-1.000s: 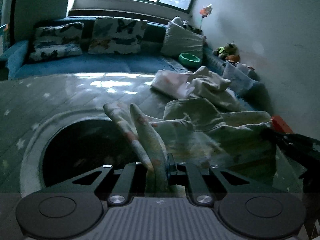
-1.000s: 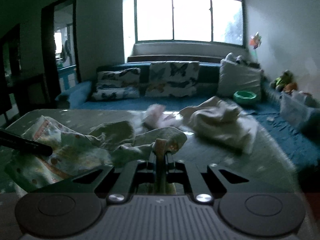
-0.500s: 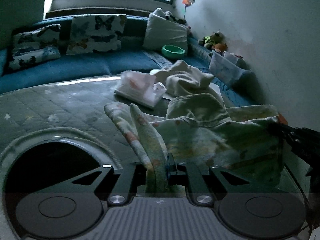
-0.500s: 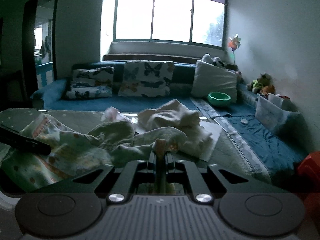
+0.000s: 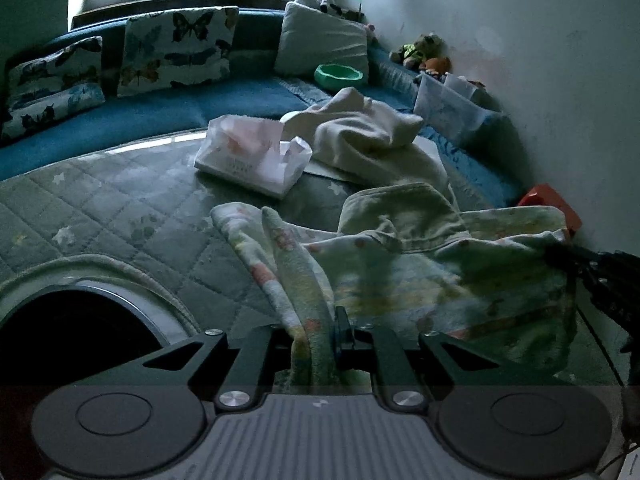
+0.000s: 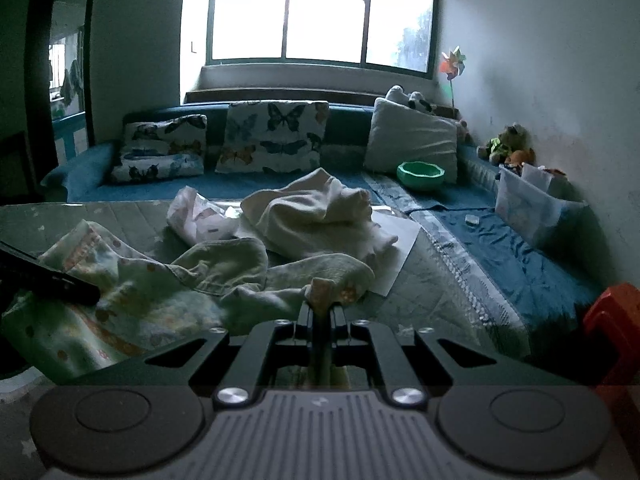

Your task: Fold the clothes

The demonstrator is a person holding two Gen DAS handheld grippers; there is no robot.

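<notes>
While both tools reach forward low over the mat [image 5: 132, 216], the garment [image 5: 420, 276] hangs stretched between them above it. Seen from the left wrist, the left tool [image 5: 316, 340] points toward the sofa, and the right one enters as a dark shape at the far right, at the garment's corner. Seen from the right wrist, the right tool [image 6: 320, 316] points toward the window [image 6: 320, 12], and the left one shows as a dark bar at the left edge, lying against the printed cloth. Quilted and grey-green, the mat carries a tissue pack [image 5: 256, 156] and a cream towel [image 5: 368, 136] just beside it, the towel partly on a white sheet [image 6: 396, 256]. Beyond them runs a blue sofa [image 6: 500, 240] with butterfly cushions [image 6: 276, 136], a white pillow [image 6: 412, 140], a green bowl [image 6: 420, 174] and plush toys [image 6: 508, 144] along the wall. A red stool [image 6: 612, 320] stands at the right. The left tool is pressed together on a rolled edge of the garment, which rises between its fingers. The right tool pinches another bunched edge, its fingers nearly touching around the fabric.
</notes>
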